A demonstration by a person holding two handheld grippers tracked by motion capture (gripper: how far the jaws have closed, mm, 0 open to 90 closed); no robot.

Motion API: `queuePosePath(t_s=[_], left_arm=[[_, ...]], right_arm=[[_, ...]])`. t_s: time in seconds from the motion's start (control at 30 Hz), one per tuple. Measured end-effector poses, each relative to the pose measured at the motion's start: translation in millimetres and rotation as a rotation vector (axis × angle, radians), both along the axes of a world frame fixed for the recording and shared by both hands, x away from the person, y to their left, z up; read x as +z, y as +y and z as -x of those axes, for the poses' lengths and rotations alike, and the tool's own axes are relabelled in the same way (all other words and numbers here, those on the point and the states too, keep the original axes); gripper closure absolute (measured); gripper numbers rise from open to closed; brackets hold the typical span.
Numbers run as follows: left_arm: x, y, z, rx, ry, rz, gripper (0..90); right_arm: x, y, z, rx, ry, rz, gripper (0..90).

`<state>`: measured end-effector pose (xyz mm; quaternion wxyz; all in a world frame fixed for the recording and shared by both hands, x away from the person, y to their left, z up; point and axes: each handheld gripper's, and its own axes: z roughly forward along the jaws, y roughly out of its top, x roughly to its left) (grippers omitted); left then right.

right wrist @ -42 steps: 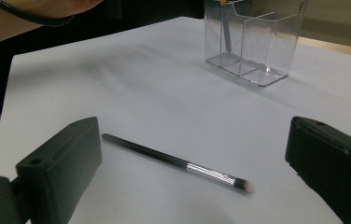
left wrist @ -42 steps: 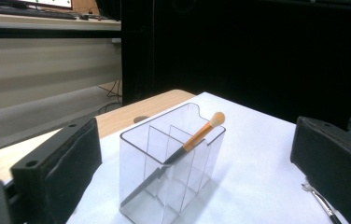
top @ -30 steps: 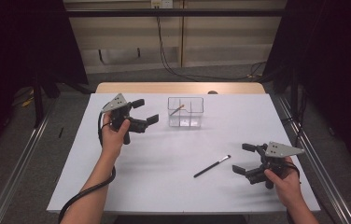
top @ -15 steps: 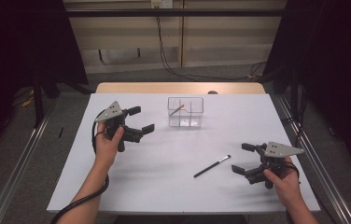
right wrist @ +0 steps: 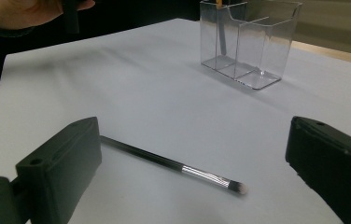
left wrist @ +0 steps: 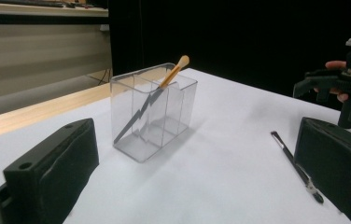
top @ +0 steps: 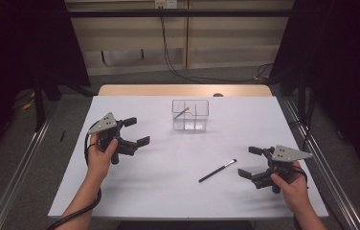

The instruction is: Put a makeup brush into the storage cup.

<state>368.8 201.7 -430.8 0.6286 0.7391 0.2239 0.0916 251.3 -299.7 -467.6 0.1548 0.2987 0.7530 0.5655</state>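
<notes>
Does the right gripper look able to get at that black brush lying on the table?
Probably yes. The right gripper is open, and the brush lies flat on the bare white table just beside its jaws, with nothing between them.

Two matte-black devices, each with a pair of broad, blocky jaws: the left hand-held gripper [top: 131,132] and the right hand-held gripper [top: 251,161] both carry a grey three-cornered plate on top, dotted with small dark screws. A round hole marks the upper corner of each jaw. A black cable trails from the left unit along a bare, sleeveless forearm.
</notes>
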Motion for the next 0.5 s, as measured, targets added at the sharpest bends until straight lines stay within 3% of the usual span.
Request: queuePosePath(t_s=[0.5], left_arm=[[-3.3, 17.4, 16.4, 0.001, -0.001, -0.024, 0.0]], right_arm=[[0.1, -1.1, 0.2, -0.006, -0.001, 0.001, 3.2]])
